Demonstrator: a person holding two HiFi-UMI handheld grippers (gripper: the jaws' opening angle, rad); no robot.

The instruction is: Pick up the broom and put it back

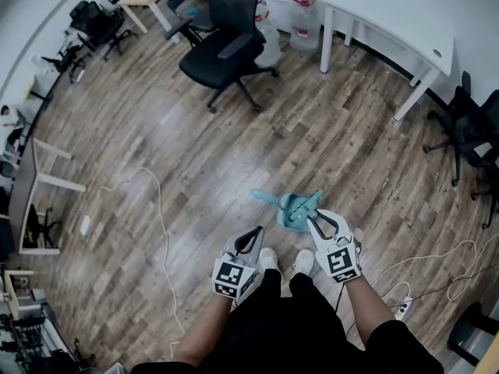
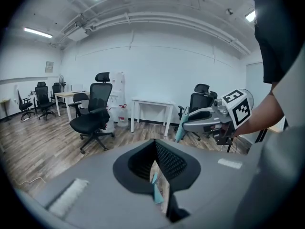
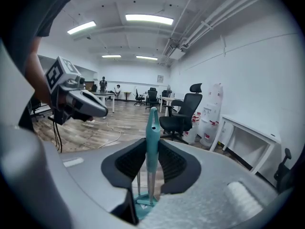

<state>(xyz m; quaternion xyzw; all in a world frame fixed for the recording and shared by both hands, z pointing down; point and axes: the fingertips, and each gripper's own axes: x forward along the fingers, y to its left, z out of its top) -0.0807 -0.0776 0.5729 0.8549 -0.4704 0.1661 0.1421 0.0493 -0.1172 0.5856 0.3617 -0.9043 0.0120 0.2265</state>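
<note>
Your right gripper [image 1: 318,223] pinches the teal broom [image 1: 298,209] by its upright handle just ahead of your feet, likely so its head hangs clear of the floor [image 1: 179,154] for carrying, while your left gripper [image 1: 256,234] sits pressed together and empty beside it.

Teal on broom [image 3: 152,120] and, apparently, dustpan [image 1: 299,211]; grey with black ribbed pads [image 3: 173,162] on right gripper [image 3: 152,146], black-and-white squares on its cube [image 1: 343,263]; brown wood grain across floor [image 1: 156,131]; black chair [image 1: 226,53]; white desk [image 1: 390,10].
</note>
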